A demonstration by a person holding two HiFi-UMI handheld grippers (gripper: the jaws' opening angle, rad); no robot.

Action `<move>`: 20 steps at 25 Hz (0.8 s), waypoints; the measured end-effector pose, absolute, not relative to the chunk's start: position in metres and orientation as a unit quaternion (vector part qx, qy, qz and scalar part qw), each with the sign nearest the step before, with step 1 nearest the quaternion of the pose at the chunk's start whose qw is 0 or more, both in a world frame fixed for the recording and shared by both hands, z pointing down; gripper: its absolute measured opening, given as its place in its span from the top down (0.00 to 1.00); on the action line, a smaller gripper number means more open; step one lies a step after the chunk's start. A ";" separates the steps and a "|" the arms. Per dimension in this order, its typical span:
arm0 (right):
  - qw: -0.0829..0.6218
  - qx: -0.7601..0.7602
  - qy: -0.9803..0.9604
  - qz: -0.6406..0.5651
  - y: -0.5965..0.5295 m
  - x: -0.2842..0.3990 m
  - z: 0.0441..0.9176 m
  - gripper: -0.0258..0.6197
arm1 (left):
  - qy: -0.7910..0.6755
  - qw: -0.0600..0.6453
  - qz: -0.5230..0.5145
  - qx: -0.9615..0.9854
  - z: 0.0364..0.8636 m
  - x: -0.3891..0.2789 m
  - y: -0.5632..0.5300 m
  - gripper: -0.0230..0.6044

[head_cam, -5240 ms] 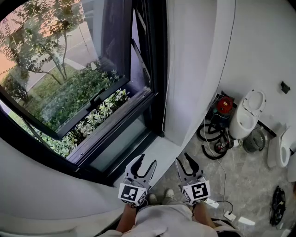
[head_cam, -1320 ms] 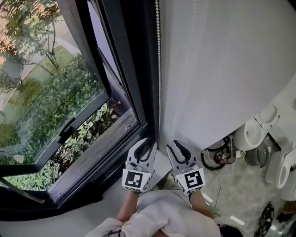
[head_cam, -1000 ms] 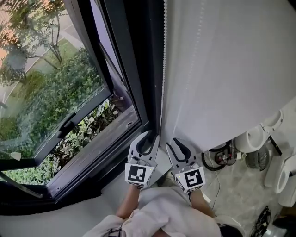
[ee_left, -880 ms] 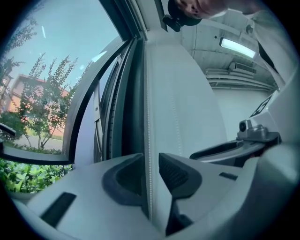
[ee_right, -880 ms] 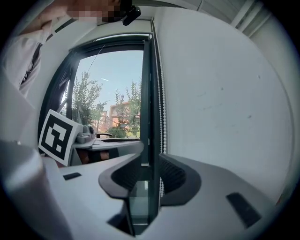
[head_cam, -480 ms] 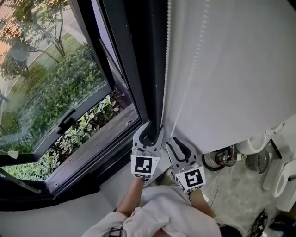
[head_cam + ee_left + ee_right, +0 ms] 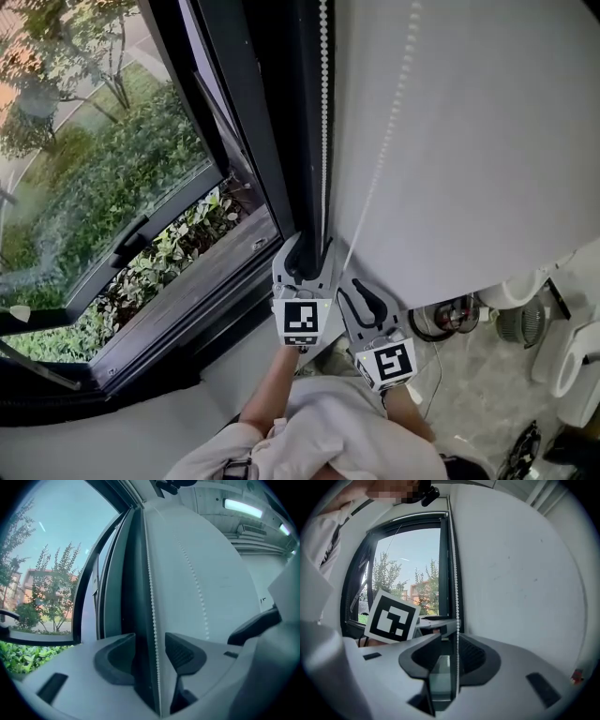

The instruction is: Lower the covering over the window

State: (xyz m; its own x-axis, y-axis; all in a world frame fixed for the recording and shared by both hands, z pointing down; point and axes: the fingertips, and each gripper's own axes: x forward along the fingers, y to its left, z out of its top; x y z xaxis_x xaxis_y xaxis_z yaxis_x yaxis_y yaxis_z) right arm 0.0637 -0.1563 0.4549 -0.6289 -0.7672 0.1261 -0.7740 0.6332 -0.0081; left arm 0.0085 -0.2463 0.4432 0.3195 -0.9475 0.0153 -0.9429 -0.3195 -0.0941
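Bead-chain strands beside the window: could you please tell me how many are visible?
2. One strand hangs along the dark window frame into the jaws of the left gripper; the other strand slants across the white wall to the right gripper.

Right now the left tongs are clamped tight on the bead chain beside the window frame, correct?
Not clamped. The left tongs have just been opening and stand apart; the bead chain hangs between them, beside the window frame, pressed by neither pad. The left gripper view shows it.
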 end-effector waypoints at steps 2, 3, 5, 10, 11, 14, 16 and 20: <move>0.056 0.428 -0.902 0.032 -0.157 0.065 0.456 0.79 | 0.589 0.030 -0.043 -0.806 0.447 0.009 -0.252 0.65; 0.057 0.428 -0.901 0.033 -0.156 0.066 0.456 0.79 | 0.593 0.029 -0.046 -0.803 0.449 0.010 -0.254 0.65; 0.058 0.429 -0.901 0.034 -0.156 0.067 0.457 0.79 | 0.605 0.033 -0.054 -0.794 0.450 0.009 -0.257 0.64; 0.059 0.434 -0.898 0.034 -0.157 0.070 0.458 0.80 | 0.639 0.058 -0.084 -0.762 0.455 0.006 -0.262 0.64; 0.059 0.435 -0.898 0.034 -0.156 0.071 0.458 0.80 | 0.643 0.059 -0.083 -0.759 0.455 0.004 -0.262 0.65; 0.059 0.438 -0.897 0.034 -0.153 0.072 0.457 0.80 | 0.640 0.052 -0.072 -0.764 0.456 0.000 -0.260 0.73; 0.058 0.440 -0.895 0.035 -0.152 0.073 0.458 0.80 | 0.627 0.046 -0.065 -0.775 0.454 0.000 -0.258 0.76; 0.057 0.445 -0.893 0.035 -0.147 0.072 0.456 0.81 | 0.604 0.033 -0.056 -0.794 0.453 0.000 -0.254 0.82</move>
State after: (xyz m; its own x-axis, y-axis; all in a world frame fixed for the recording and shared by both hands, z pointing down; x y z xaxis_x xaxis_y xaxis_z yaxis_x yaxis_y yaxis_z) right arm 0.0717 -0.1473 0.4562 -0.5979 -0.7905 0.1330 -0.7985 0.6018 -0.0129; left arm 0.0000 -0.2540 0.4529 0.2633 -0.9635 0.0491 -0.9561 -0.2674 -0.1196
